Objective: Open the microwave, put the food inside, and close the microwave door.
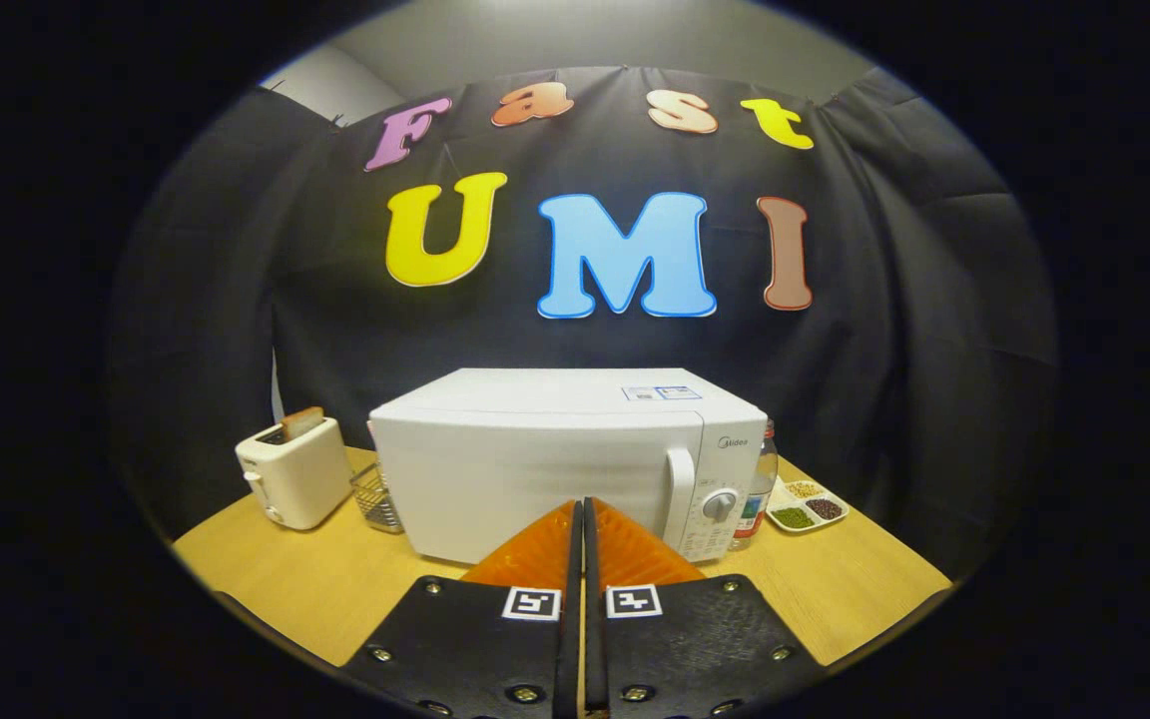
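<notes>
Black cloth closes off the back of the booth, and a light wooden table (276, 584) carries everything. From the gripper view, the microwave (535, 469) sits mid-table, just beyond the fingertips, its door shut. The gripper (583, 514) points at the door's lower front, fingers pressed together with nothing between them.

The microwave looks heavy and rigid, so it should stay put under a pull. Its door is smooth and offers no purchase; the upright handle (680, 499) beside the dial panel (720, 514) is the likely place to hook or pinch.

A toaster (293, 479) and a wire basket (375, 496) stand close on the hinge side, which may crowd the door's swing. A bottle (760, 489) touches or nearly touches the other side, with a divided tray (807, 504) beyond it. Open table lies in front.
</notes>
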The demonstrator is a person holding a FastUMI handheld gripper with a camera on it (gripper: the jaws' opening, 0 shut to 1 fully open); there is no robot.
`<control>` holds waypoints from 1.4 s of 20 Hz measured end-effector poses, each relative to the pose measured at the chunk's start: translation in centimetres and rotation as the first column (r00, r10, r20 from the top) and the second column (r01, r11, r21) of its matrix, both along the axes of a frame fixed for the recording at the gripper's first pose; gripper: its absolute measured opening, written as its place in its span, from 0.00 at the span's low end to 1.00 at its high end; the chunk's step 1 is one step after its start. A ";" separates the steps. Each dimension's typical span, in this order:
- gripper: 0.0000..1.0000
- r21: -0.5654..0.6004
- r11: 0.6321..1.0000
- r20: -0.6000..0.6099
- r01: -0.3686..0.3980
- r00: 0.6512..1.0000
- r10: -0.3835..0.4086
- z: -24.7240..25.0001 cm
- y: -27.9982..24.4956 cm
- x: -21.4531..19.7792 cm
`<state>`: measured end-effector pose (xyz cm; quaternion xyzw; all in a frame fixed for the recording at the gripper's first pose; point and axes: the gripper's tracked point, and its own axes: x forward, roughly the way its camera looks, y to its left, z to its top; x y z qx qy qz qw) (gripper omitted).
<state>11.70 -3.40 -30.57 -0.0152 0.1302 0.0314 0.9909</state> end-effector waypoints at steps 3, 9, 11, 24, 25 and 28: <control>0.02 0.022 0.998 0.041 -0.065 0.997 0.064 4.4 2.6 -3.4; 0.02 0.007 0.995 0.182 -0.102 0.978 0.099 15.9 4.6 -8.8; 0.02 0.030 0.995 0.193 -0.097 0.977 0.089 18.6 4.7 -10.0; 0.38 0.121 0.992 0.282 -0.036 0.959 0.000 29.6 4.3 -11.9; 0.68 0.097 0.995 0.287 -0.034 0.958 0.005 29.7 4.0 -12.2; 0.99 0.051 0.997 0.258 -0.052 0.965 0.037 28.4 4.9 -12.4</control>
